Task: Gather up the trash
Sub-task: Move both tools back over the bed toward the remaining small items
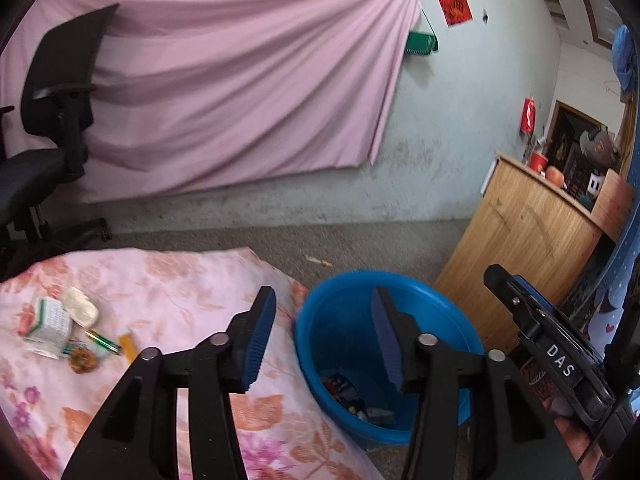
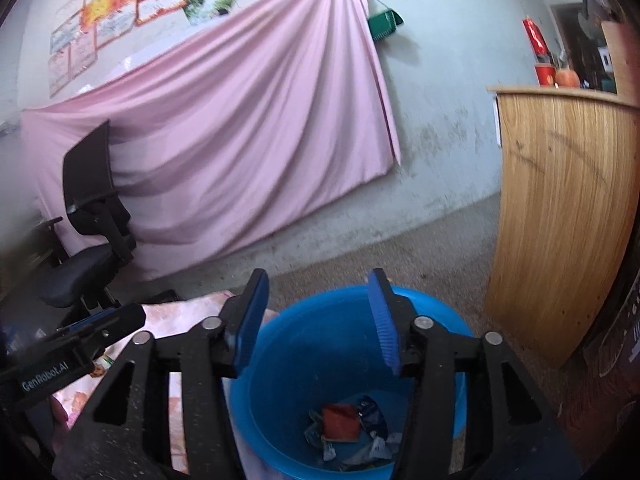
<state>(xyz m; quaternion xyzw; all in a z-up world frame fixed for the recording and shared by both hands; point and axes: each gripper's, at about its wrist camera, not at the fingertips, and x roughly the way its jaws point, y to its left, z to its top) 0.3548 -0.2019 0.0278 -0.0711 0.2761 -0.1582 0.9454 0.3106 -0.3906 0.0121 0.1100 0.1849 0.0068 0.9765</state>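
Observation:
A blue bucket [image 1: 340, 320] stands on the floor beside the flowered cloth surface [image 1: 168, 280]; wrappers [image 2: 348, 424] lie at its bottom. My left gripper [image 1: 322, 336] is open and empty, straddling the cloth's edge and the bucket's rim. My right gripper [image 2: 318, 316] hangs open and empty over the bucket [image 2: 312, 360]. On the cloth at the left lie a small carton [image 1: 48, 322], a white crumpled lump [image 1: 82, 306], a green pen-like stick [image 1: 102, 340], a yellow wrapper [image 1: 128, 344] and a brown round cookie [image 1: 83, 360].
A black office chair [image 1: 52, 120] stands at the left by a pink sheet [image 1: 224, 80] hung on the wall. A wooden cabinet [image 1: 520, 240] stands right of the bucket. Bare grey floor [image 1: 360, 244] lies behind the bucket, with a small scrap [image 1: 318, 260] on it.

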